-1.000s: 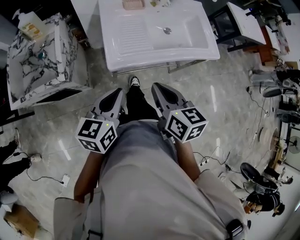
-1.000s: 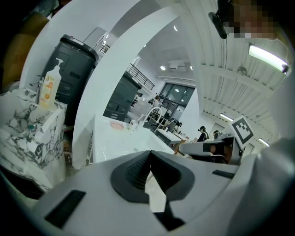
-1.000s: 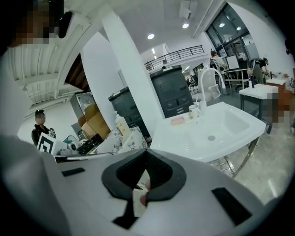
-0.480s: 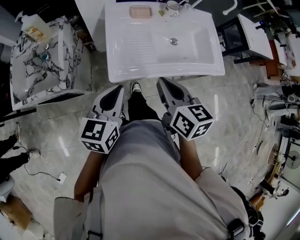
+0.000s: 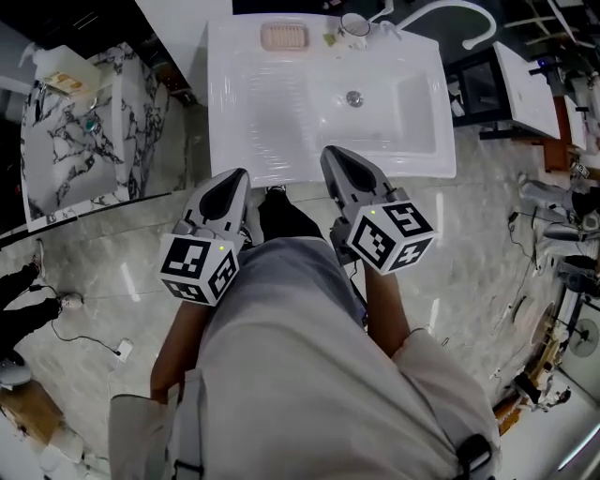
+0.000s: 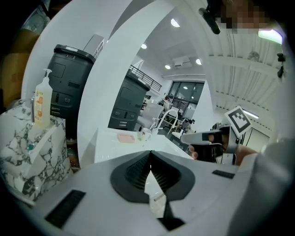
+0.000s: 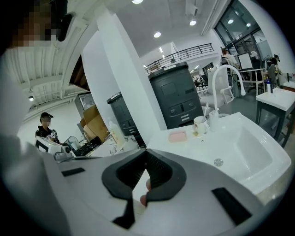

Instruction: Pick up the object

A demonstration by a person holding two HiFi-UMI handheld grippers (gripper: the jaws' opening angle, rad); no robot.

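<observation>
Pink soap (image 5: 284, 37) on white sink (image 5: 246, 141), orange-labelled bottle (image 6: 42, 102), print unreadable

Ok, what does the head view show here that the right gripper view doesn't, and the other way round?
Head view only: the marker cube on the right gripper and the wearer's grey top. Right gripper view only: the dark grey machine at the back, a person in a black cap and the ceiling lights. Both: the white sink, pink soap dish, mug and drain.
</observation>
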